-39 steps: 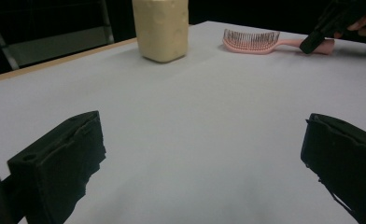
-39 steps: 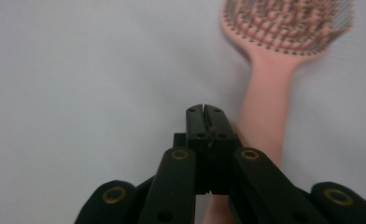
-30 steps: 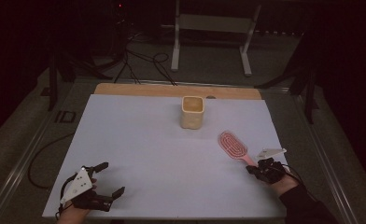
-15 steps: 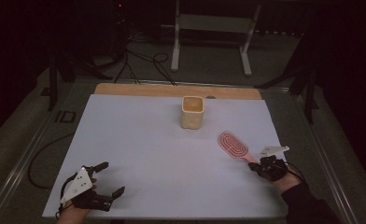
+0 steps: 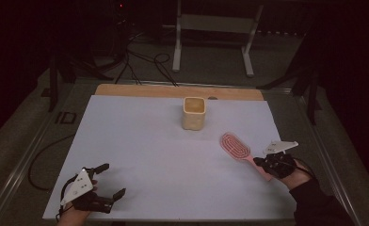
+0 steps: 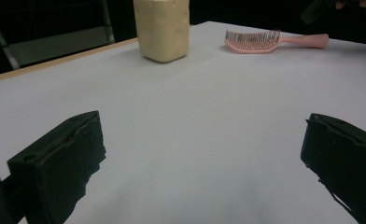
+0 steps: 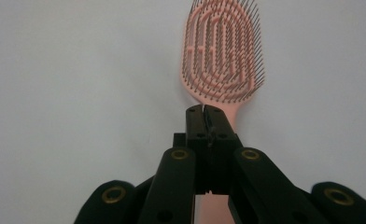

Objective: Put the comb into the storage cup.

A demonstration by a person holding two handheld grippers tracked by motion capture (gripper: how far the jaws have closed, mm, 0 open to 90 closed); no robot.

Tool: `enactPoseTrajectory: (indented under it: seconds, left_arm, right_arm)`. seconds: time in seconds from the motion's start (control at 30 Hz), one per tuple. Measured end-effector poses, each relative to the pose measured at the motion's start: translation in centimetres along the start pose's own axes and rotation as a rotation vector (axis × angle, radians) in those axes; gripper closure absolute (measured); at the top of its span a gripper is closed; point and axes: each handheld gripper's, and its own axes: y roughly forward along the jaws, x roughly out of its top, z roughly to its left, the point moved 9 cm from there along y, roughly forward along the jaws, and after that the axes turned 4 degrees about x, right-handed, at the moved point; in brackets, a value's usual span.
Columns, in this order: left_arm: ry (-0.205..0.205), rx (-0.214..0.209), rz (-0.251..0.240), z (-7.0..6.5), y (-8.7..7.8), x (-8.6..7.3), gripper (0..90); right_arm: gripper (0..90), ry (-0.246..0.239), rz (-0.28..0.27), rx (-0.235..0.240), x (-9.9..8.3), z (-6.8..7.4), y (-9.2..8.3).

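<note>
Right claw (image 5: 263, 164) pinching pink hairbrush (image 5: 236, 147) by the handle at 4 o'clock on the white table (image 5: 140, 141), bristles up. Left claw (image 5: 111, 181) spread wide, nothing between, at 7 o'clock. Cream cup (image 5: 194, 113) upright at 12 o'clock, well apart from the brush.

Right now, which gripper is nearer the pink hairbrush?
Right. The right gripper is shut on the pink hairbrush handle; the left gripper sits open at the table's opposite near corner.

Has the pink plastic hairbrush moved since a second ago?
Yes, slightly. The pink plastic hairbrush, clamped at its handle by the right gripper, has shifted a little toward the cream square cup.
</note>
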Motion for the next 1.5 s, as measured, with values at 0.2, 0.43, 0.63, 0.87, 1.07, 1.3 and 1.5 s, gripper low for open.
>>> enactPoseTrajectory:
  seconds: [0.2,0.43,0.63,0.87,1.07,1.3,1.5]
  left_arm:
    - [0.001,0.000,0.000,0.0,0.0,0.0,0.0]
    - [0.000,-0.002,-0.001,0.0,0.0,0.0,0.0]
    - [0.007,0.002,-0.001,-0.1,0.0,0.0,0.0]
    - [0.006,0.001,-0.001,0.0,0.0,0.1,0.0]
    - [0.005,0.000,-0.001,0.0,0.0,0.0,0.0]
    - [0.004,-0.002,0.000,0.0,0.0,0.0,0.0]
    - [0.001,-0.003,0.001,0.0,0.0,0.0,0.0]
  right_arm:
    - [88.8,-0.032,0.023,-0.005,0.6,-0.5,-0.8]
    - [80.6,-0.068,0.072,-0.003,0.9,-0.7,-0.6]
    - [60.3,-0.054,0.131,0.014,0.9,-0.9,0.6]
    - [43.3,-0.012,0.159,0.032,0.7,-1.3,1.8]
    - [23.9,0.031,0.188,0.061,0.5,-1.7,2.5]
    - [16.4,0.078,0.217,0.038,0.3,-2.3,3.3]
    - [19.5,0.086,0.236,0.043,0.3,-2.2,3.8]
